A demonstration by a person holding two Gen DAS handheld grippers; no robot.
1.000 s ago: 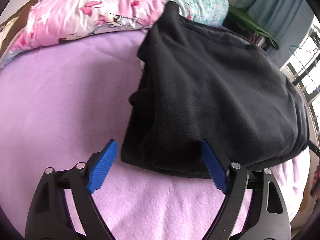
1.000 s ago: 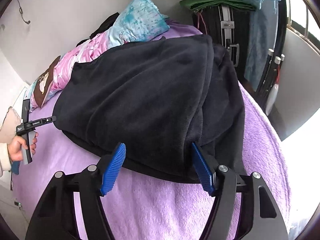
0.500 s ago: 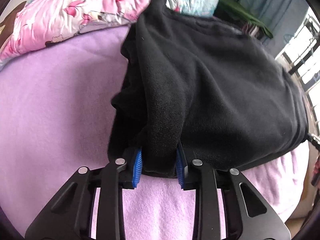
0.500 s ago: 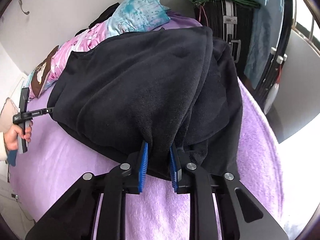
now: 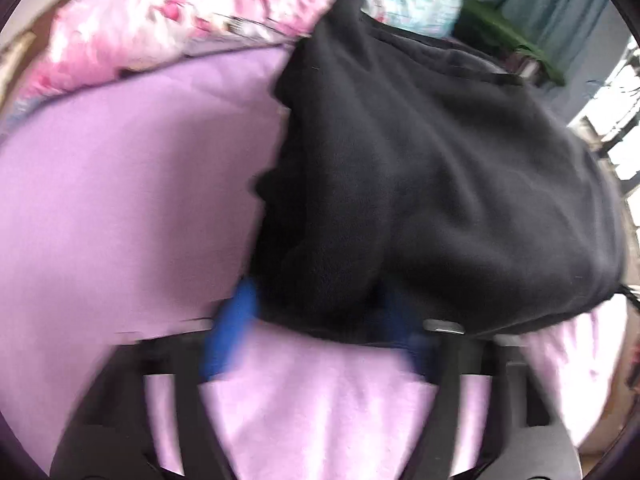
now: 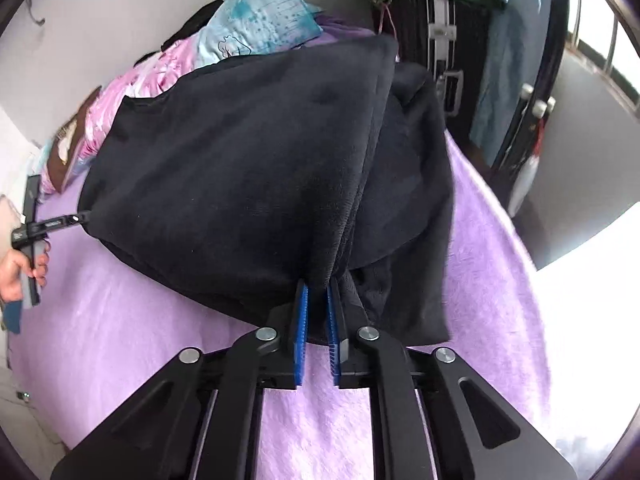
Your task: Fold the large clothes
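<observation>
The black fleece garment [image 6: 248,168] lies folded on the purple bed [image 6: 492,248]. The right tongs [image 6: 316,336] pinch its near edge, nearly closed. The left tongs [image 5: 320,336] have just been opening and stand wide, the hem between them unpressed.

Bedcover: I see purple fleece [image 6: 492,264].
Pillows: pink floral [image 5: 168,28], turquoise [image 6: 260,24].
Suitcase: black [image 6: 436,52], upright beside bed.
</observation>
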